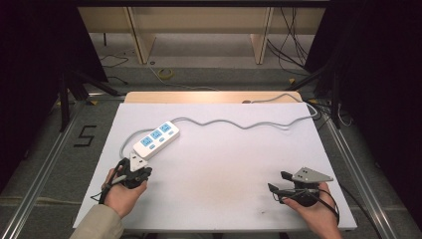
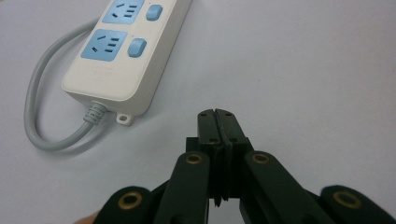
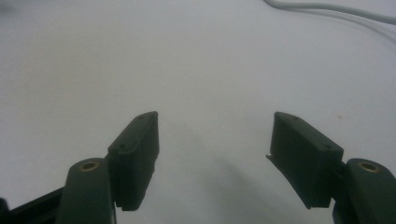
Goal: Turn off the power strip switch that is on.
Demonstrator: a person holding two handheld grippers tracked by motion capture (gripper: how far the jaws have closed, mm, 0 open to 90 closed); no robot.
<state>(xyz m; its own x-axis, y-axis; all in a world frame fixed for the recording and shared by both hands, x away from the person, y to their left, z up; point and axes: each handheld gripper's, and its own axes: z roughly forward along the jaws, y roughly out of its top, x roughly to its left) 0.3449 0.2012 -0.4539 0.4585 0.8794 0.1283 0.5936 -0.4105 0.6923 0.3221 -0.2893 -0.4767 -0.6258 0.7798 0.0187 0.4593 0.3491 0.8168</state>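
Left gripper [image 2: 218,113], jaws pressed together, sits just beside a white power strip [image 2: 122,56]; right gripper [image 3: 215,140] spread wide, empty.

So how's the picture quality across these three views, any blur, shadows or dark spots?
High view: the white tabletop is evenly lit, its surroundings fall into darkness. Left gripper view: the white power strip with blue sockets is fairly sharp, the shut left gripper nearer the lens softer. Right gripper view: the open right gripper looks soft and casts faint shadows.
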